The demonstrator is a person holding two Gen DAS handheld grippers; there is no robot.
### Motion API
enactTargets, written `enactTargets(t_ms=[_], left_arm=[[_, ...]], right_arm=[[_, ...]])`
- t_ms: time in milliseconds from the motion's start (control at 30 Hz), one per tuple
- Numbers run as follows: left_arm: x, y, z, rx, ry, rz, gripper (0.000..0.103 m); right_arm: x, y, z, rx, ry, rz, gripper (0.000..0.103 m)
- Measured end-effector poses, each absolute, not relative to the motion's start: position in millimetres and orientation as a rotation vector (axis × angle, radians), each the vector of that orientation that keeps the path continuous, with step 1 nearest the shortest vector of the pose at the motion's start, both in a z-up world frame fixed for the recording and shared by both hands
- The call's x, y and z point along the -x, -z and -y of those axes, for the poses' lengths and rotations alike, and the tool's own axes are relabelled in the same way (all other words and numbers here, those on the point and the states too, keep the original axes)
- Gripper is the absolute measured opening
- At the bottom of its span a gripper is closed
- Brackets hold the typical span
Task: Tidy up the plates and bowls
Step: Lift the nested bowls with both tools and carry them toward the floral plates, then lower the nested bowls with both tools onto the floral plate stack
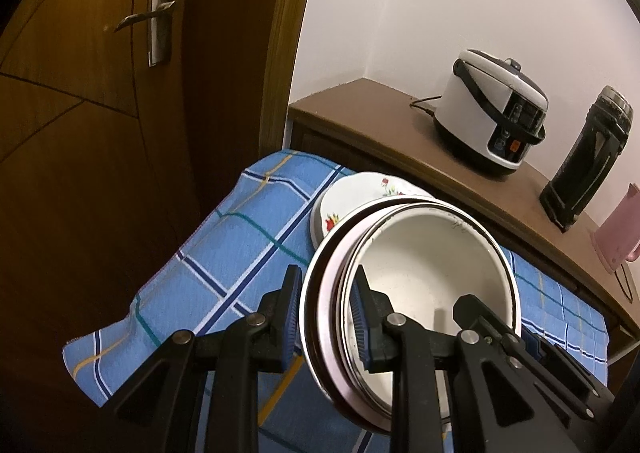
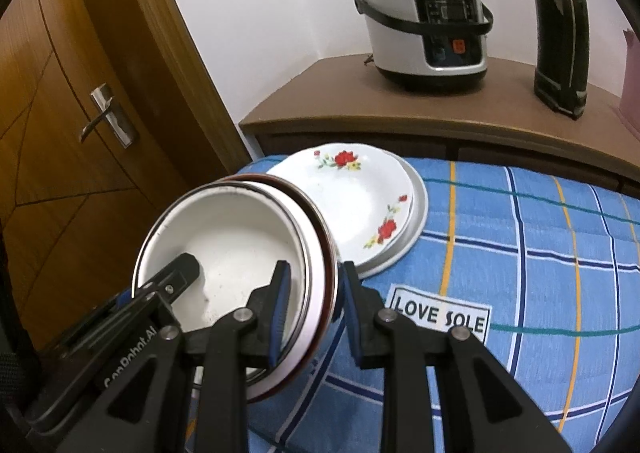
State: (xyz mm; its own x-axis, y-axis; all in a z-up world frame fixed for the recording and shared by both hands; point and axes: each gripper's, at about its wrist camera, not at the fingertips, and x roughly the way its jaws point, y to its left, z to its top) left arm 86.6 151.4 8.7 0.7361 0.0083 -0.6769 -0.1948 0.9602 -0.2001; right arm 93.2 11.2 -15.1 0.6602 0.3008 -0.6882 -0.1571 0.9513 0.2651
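Here, both grippers clamp one stack of nested bowls (image 1: 432, 265), lifted and tilted over the blue plaid cloth (image 1: 224, 245). The left gripper (image 1: 326, 317) pinches the stack's left rim, the right gripper (image 2: 310, 303) its right rim, each with blue ribbed pads narrow on the wall, one finger inside, one outside. Bowls are white, glossy and round, with thin dark rims; the outer one looks pinkish.

Only the right wrist view shows the "LOVE SOLE" label (image 2: 440, 313) on the cloth at 5 o'clock of the stack, and part-read lettering on the other gripper's arm. At 1 o'clock of the stack lie flowered plates (image 2: 356, 201), flat and stacked, with red roses. Further, at 12 o'clock, a brown counter (image 2: 420, 109) holds a white rice cooker (image 2: 424, 37) and a black flask (image 2: 560, 37). The left view adds a pink jug (image 1: 616, 237). A wooden door (image 1: 100, 133) stands at 9 o'clock.
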Motion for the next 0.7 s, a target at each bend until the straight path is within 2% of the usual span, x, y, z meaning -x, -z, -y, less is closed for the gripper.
enactTargets(t_ms=[700], left_arm=[[-143.7, -20.9, -118.1, 0.234, -0.058, -0.736, 0.026]], right_arm=[[-137.9, 1.8, 20.9, -0.241, -0.206, -0.787, 0.025]])
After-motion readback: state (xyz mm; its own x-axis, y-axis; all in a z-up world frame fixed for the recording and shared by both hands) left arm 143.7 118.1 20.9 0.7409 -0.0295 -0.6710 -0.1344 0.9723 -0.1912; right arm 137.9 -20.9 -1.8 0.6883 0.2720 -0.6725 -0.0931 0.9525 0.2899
